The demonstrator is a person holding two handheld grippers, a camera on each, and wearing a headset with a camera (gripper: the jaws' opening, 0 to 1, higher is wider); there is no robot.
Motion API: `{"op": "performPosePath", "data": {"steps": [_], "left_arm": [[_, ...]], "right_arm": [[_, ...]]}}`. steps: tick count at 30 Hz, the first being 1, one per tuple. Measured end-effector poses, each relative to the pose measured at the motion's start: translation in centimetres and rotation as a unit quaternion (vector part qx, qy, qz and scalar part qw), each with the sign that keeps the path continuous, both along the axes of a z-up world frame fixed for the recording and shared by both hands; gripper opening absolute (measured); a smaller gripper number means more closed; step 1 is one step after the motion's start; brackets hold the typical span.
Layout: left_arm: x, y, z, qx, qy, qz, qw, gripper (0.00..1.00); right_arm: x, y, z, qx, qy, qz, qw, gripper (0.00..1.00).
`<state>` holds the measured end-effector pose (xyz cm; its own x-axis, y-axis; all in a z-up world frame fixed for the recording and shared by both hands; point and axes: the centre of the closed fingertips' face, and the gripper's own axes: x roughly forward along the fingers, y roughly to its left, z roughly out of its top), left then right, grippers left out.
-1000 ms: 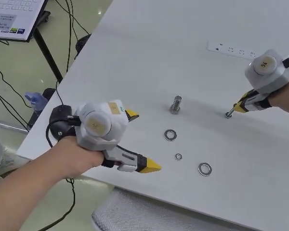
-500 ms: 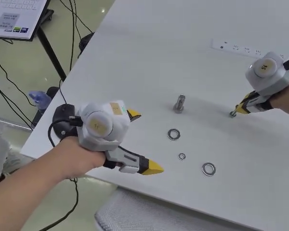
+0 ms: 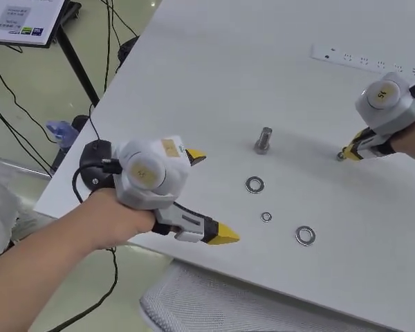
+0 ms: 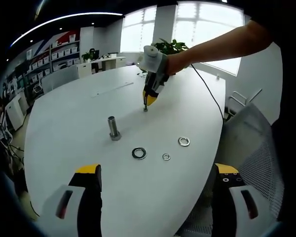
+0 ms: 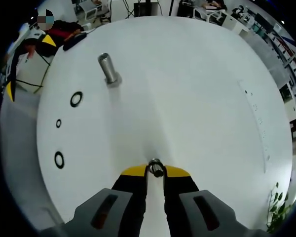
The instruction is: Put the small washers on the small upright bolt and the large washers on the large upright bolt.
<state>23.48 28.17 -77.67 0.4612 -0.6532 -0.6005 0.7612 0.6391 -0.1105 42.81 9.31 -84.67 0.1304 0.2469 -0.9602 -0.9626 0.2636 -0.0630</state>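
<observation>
The right claw (image 5: 155, 171) is closed to a narrow gap and pinches a small washer (image 5: 156, 168) at its yellow tips. It is right at the top of the small bolt (image 3: 340, 157), which stands on the white worktop (image 3: 214, 83) directly under those tips. Whether the ring is round the shaft, I cannot tell.

The left claw (image 4: 157, 170) is spread wide open and holds nothing, close to the worktop's near edge. Ahead of it, between the lines of its two jaws, lie a dark large washer (image 4: 139, 153), a loose small washer (image 4: 166, 157) just beside that, and a bright large washer (image 4: 183, 141) — all flat, none touching. The large bolt (image 4: 112, 128) stands upright ahead of the left claw and a little left — well ahead and left of the right claw.
</observation>
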Motion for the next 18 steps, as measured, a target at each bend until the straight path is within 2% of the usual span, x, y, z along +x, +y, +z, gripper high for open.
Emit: {"op": "performPosePath", "data": {"steps": [6, 18], "left_arm": [[-0.2, 0.1, 0.0, -0.001, 0.003, 0.003, 1.0000, 0.94], [-0.3, 0.4, -0.1, -0.001, 0.005, 0.007, 1.0000, 0.95]], "right_arm": [[0.2, -0.1, -1.1, -0.004, 0.005, 0.001, 1.0000, 0.12], [0.1, 0.0, -1.6, -0.008, 0.008, -0.002, 0.9999, 0.13]]}}
